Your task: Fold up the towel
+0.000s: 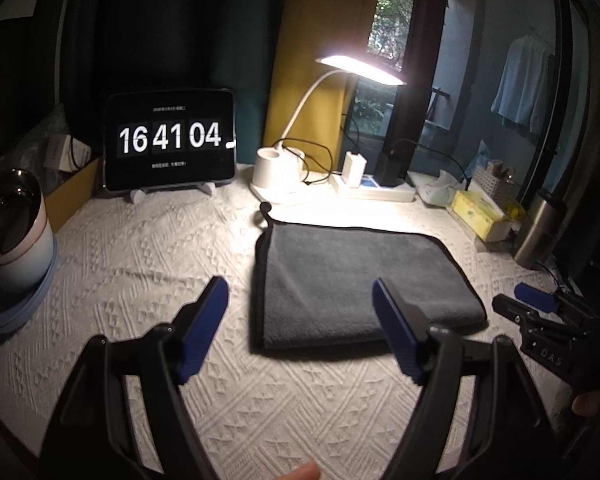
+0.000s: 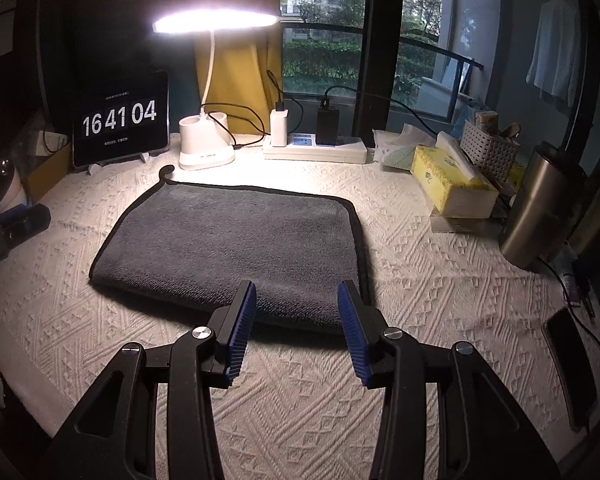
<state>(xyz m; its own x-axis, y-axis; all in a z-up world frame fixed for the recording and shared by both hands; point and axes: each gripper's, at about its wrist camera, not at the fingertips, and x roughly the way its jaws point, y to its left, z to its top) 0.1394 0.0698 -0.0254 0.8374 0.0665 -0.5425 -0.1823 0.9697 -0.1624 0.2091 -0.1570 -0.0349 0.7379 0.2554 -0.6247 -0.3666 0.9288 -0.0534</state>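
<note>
Dim room, glaring desk lamp (image 2: 216,24), fisheye vignetting

There is one gray towel (image 2: 236,248) in the middle and two grippers, the left gripper (image 1: 300,320) and the right gripper (image 2: 296,320) (each has two blue fingers, spread apart). At 12 o'clock stand one lamp (image 2: 210,80), one clock screen (image 2: 120,120) and one power strip (image 2: 316,152) with two chargers plugged in. At 2 o'clock sit one yellow tissue box (image 2: 448,184), one white basket (image 2: 488,152) and one steel cup (image 2: 536,208).
</note>
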